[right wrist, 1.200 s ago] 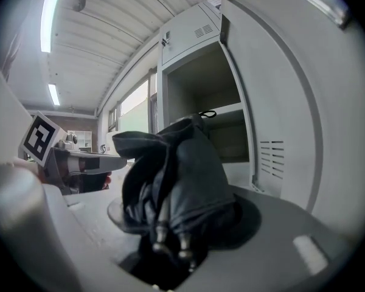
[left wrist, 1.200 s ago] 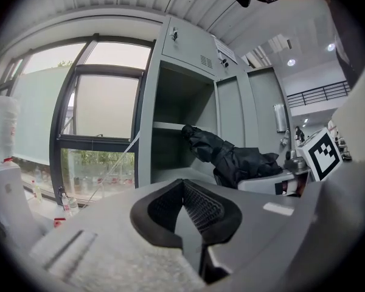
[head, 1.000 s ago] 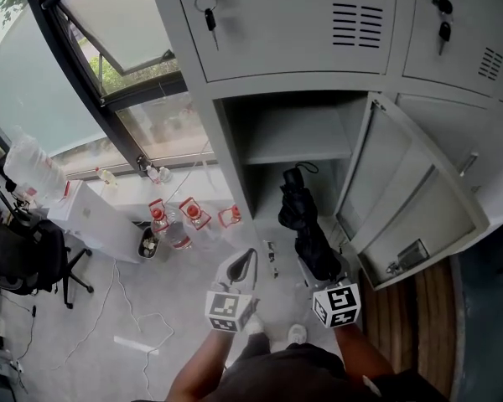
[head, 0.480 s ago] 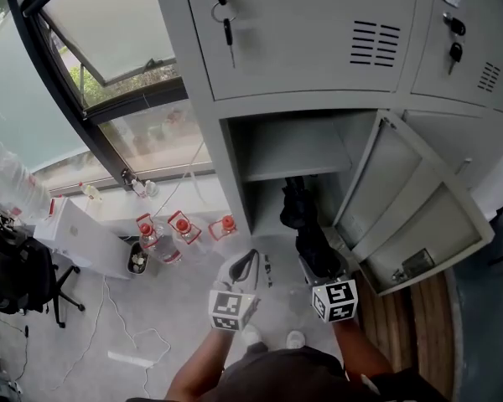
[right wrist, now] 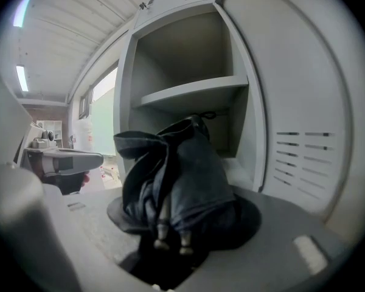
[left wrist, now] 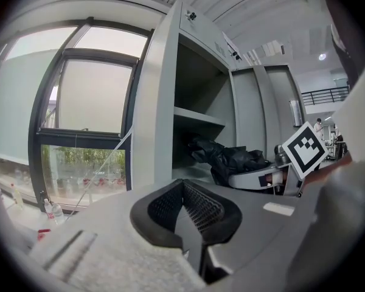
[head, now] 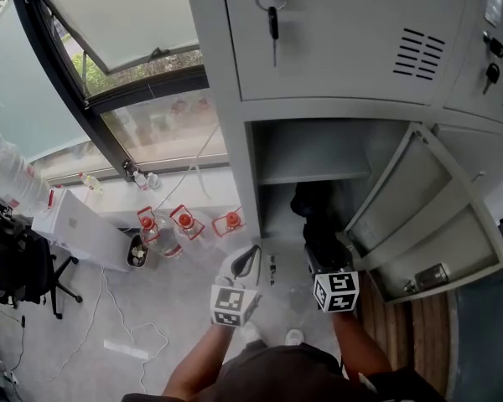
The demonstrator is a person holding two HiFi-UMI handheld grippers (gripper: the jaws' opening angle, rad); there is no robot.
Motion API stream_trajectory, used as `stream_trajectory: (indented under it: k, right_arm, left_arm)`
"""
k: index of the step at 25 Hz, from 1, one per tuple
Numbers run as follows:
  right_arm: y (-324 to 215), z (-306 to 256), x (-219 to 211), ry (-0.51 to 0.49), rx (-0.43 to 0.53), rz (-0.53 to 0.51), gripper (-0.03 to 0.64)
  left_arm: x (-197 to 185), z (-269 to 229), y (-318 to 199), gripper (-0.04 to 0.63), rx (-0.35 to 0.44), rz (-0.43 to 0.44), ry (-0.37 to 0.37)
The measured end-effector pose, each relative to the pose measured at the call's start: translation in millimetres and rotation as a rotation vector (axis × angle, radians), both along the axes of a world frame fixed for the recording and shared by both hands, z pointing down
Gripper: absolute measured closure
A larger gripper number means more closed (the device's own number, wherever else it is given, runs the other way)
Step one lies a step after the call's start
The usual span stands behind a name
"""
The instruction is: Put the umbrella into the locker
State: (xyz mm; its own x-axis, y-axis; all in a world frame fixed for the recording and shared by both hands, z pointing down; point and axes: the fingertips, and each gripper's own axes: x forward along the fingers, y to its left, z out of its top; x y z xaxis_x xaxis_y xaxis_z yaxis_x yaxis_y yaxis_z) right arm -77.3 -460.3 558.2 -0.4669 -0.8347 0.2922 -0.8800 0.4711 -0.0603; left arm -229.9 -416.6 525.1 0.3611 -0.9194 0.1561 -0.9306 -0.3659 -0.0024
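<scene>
The left gripper (head: pixel 247 259) is closed on nothing, in front of the locker (head: pixel 231 132). The right gripper (head: pixel 324 260) grips the folded black umbrella (head: pixel 317 218), whose far end is already in the lower compartment, under the shelf (head: pixel 312 154). I think the loose fabric can catch on the shelf edge or the open door (head: pixel 427 216), and then the umbrella falls out.

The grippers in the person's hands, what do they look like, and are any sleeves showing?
The left gripper and right gripper have light grey bodies. The left one's jaws carry black ribbed pads. Each bears a white cube printed with black square markers; the right one's is here. No cables show. Both forearms are bare, with no sleeves on them.
</scene>
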Motion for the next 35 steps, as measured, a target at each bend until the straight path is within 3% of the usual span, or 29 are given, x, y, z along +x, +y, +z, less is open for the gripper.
stream_trajectory:
  k: [25, 35]
  right_arm:
    - [-98.6, -2.7, -29.9, 0.105, -0.04, 0.079, 0.377]
    - [-124.9, 13.5, -30.0, 0.174, -0.172, 0.123, 0.377]
  left_arm:
    - [-19.5, 12.4, -4.2, 0.592, -0.021, -0.002, 0.02]
    - [-18.1, 12.1, -7.2, 0.592, -0.015, -0.005, 0.037]
